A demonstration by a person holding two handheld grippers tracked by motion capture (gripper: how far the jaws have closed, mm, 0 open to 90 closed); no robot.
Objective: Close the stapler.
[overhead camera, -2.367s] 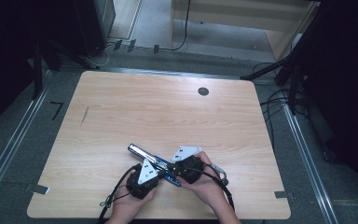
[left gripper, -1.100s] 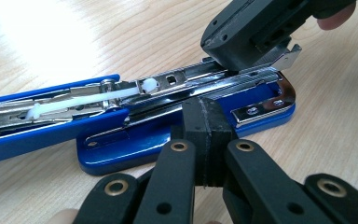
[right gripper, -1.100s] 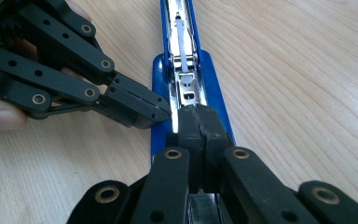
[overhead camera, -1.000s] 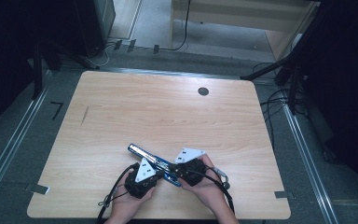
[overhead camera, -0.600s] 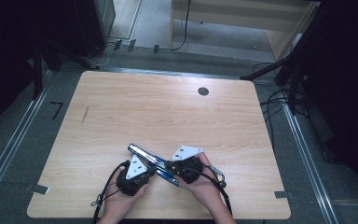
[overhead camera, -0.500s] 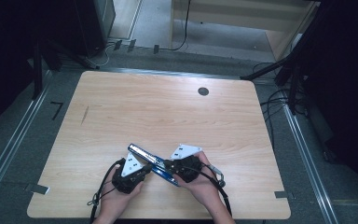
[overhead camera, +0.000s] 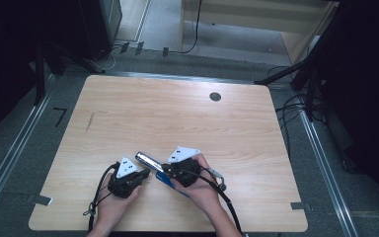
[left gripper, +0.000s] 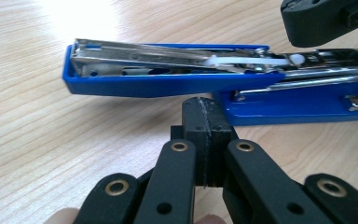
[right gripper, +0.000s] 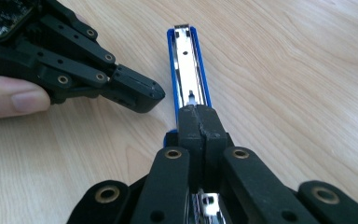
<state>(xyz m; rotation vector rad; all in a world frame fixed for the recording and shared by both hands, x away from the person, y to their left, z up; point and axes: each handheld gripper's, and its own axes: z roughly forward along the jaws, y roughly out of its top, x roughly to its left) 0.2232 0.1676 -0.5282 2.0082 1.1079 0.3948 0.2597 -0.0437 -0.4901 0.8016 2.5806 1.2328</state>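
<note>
1. Fingers of the left gripper (left gripper: 204, 135) are pressing together with nothing between them, their black tips (left gripper: 204, 119) pointing at the side of a blue plastic stapler with a shiny metal staple rail (left gripper: 168, 70) and sitting just beside its base.
2. Fingers of the right gripper (right gripper: 199, 122) are likewise meeting pad to pad; in the right gripper view they are lying over the open stapler (right gripper: 186, 60), along its length, and whether they are pinching any part of it cannot be told.
3. That stapler is lying swung open on the pale wooden table (overhead camera: 177, 123), near the person's edge, its metal rail (overhead camera: 149, 161) facing up between the two grippers in the high view.
4. In the high view the left gripper (overhead camera: 137, 175) is sitting to the left of the stapler, and the right gripper (overhead camera: 170, 170) is resting over the stapler's blue part (overhead camera: 168, 180).
5. Each gripper is being gripped by a hand, the left hand (overhead camera: 112, 205) and the right hand (overhead camera: 202, 190) both coming in from the bottom edge.
6. A small dark round hole (overhead camera: 215, 97) is showing near the table's far edge, well apart from the stapler.
</note>
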